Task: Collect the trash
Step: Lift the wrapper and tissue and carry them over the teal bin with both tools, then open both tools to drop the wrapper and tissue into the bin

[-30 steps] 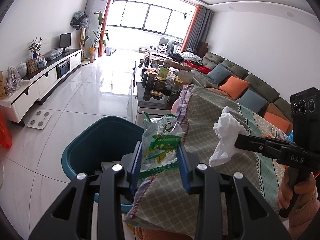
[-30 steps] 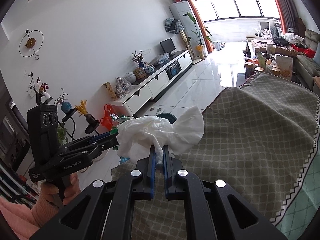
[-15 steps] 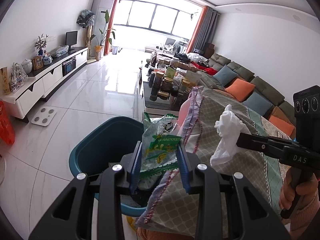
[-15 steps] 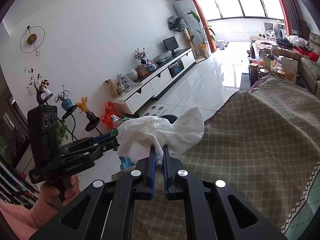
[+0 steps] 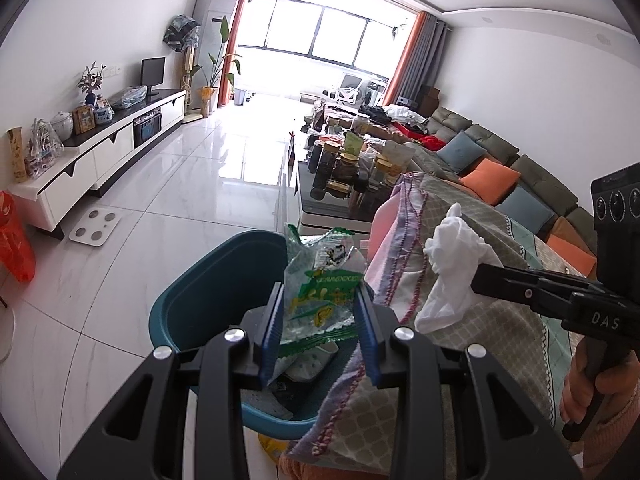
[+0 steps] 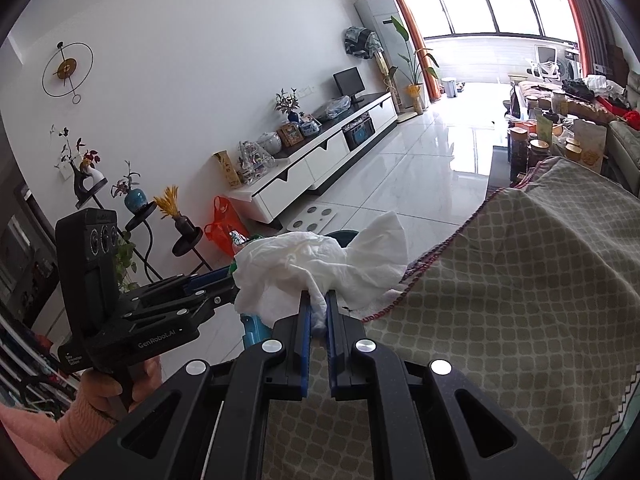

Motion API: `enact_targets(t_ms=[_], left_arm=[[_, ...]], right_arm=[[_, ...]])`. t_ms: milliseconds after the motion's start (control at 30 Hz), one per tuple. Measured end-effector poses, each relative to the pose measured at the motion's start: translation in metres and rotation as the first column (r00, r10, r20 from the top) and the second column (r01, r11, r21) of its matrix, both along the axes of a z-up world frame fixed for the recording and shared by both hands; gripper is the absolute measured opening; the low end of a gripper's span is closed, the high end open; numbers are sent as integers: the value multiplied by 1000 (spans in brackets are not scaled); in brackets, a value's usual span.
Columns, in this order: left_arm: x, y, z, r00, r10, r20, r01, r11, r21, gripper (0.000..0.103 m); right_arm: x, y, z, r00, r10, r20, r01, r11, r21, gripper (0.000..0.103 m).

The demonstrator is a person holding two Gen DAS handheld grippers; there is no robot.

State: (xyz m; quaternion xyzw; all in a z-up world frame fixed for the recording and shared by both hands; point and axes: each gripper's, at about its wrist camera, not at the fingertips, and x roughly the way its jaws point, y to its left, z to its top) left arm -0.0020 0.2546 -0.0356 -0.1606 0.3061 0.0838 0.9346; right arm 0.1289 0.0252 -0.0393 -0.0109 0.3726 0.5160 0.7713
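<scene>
Above the teal bin [image 5: 208,280] the left gripper [image 5: 319,308] clamps a green snack wrapper [image 5: 320,280]; just beside it, over the patterned tablecloth [image 6: 520,280], the right gripper [image 6: 316,308] pinches a crumpled white tissue [image 6: 320,260]; beyond lies a cluttered coffee table [image 5: 320,204]

The left gripper [image 5: 320,312] points forward and down, its blue pads [image 5: 272,320] pressed against the two sides of a green snack wrapper [image 5: 324,280] held upright between them. The right gripper [image 6: 316,312] also tilts down, jaws nearly together, pinching a crumpled white tissue [image 6: 320,264] that spreads above its tips. A hand [image 5: 592,384] in a pink sleeve grips the right gripper's handle; another hand [image 6: 116,384] grips the left one's handle.
</scene>
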Motion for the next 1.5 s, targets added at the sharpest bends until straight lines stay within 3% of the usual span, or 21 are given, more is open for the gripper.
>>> enact_targets(t_ms=[633, 1100, 1500], left_arm=[[8, 17, -21, 997, 48, -61, -49, 999, -11, 35], [20, 27, -42, 990, 75, -116, -79, 996, -28, 35], [20, 45, -61, 986, 97, -138, -111, 989, -98, 48]], right_arm=[[13, 30, -13, 1000, 18, -25, -19, 999, -48, 7], [21, 63, -31, 997, 32, -69, -42, 988, -147, 11], [28, 70, -41, 993, 19, -112, -39, 984, -175, 20]])
